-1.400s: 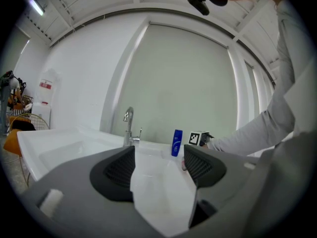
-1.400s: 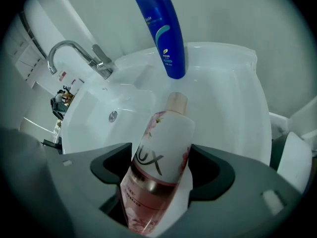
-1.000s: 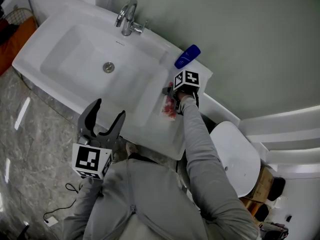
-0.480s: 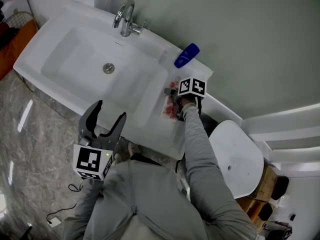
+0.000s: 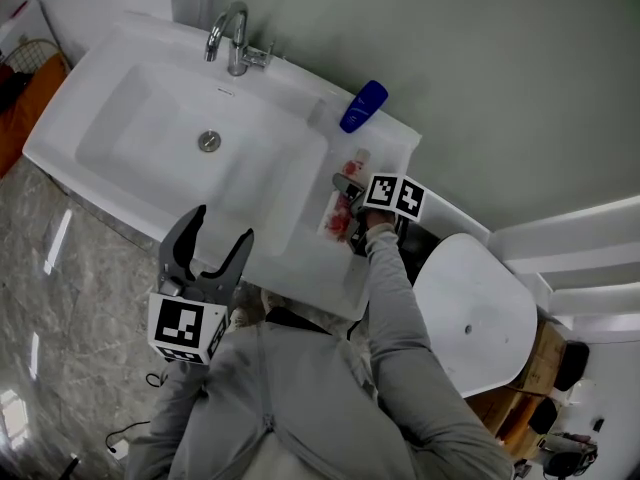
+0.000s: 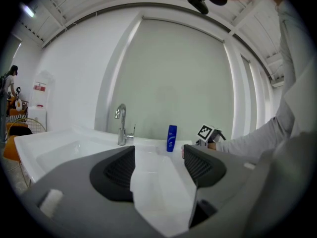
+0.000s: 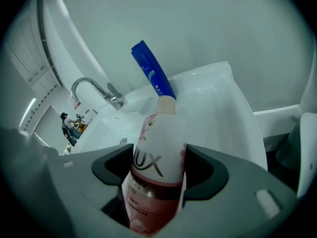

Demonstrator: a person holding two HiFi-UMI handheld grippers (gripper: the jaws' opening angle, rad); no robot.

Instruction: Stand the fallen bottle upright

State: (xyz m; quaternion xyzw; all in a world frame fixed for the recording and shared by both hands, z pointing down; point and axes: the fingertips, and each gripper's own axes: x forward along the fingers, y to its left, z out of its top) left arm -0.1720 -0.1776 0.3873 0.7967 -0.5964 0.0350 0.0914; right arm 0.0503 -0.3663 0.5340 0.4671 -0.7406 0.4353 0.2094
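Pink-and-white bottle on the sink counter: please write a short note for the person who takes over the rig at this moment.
Right tool: its jaws have just been closing and now grip the pink-and-white bottle around its body.
Left tool: open, empty, held in front of the basin, away from the work.
Bottle: at the sink counter right of the basin, tilted, cap toward the upright blue bottle.
Done: bottle grasped.
Left: tip it fully upright onto its base, check that it stands, open the tool.
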